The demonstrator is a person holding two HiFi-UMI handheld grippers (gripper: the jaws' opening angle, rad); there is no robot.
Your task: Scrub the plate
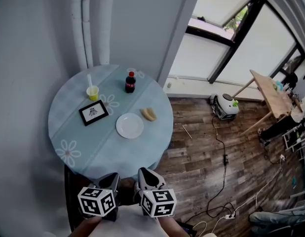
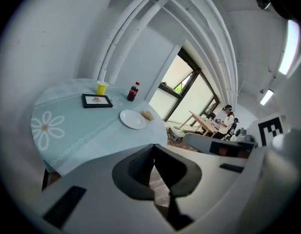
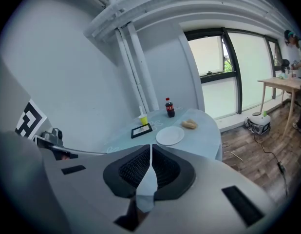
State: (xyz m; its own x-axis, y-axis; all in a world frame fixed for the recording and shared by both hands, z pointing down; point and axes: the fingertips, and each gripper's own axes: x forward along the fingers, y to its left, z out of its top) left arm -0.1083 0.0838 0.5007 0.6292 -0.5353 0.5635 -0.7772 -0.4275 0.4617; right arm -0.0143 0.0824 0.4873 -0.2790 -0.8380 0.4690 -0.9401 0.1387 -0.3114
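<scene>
No legible text anywhere. Cola-type bottle (image 1: 130, 82) on the bench: red label, print too small to read. Framed card (image 1: 93, 113): dark graphic, wording unreadable. Cubes on left gripper (image 1: 111, 180) and right gripper (image 1: 148, 177): black-and-white square markers only, no letters or digits.

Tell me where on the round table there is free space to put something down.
The near part of the table, between the plate, the frame and the edge, is bare. The far half is crowded with cup, bottle and sponge.
</scene>
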